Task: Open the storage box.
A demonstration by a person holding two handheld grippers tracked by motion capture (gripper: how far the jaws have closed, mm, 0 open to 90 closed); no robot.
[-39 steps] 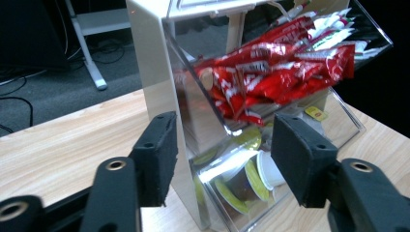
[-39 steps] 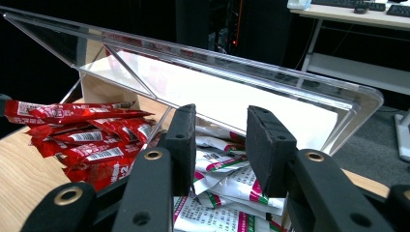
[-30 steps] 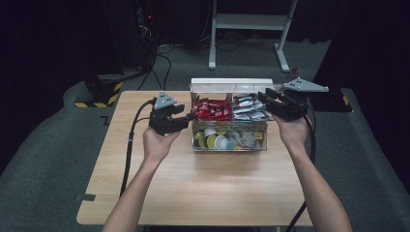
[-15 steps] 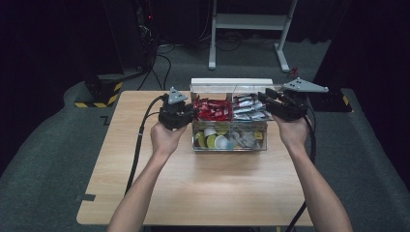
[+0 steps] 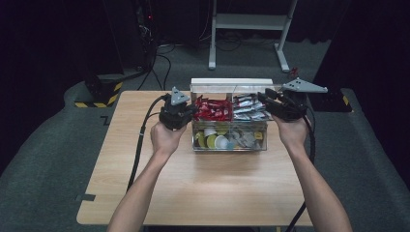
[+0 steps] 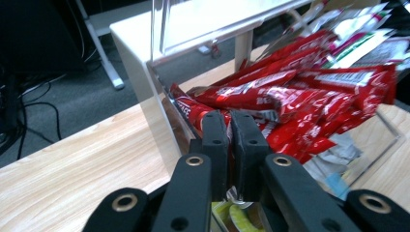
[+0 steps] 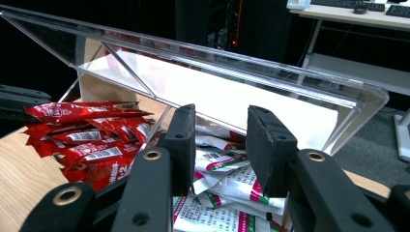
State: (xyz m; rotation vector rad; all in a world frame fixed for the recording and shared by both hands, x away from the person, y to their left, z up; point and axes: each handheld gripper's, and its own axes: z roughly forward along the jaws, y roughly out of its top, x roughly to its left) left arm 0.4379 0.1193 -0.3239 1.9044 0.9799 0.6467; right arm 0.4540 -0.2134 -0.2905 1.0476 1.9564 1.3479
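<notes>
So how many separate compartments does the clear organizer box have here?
3 visible in the clear box: back-left holds red packets by the left gripper, back-right holds white packets by the right gripper, and a front one holds round pods. More dividers may be hidden.

Red sachets (image 6: 309, 96) lie heaped in the clear box's (image 5: 229, 145) back-left compartment.
</notes>
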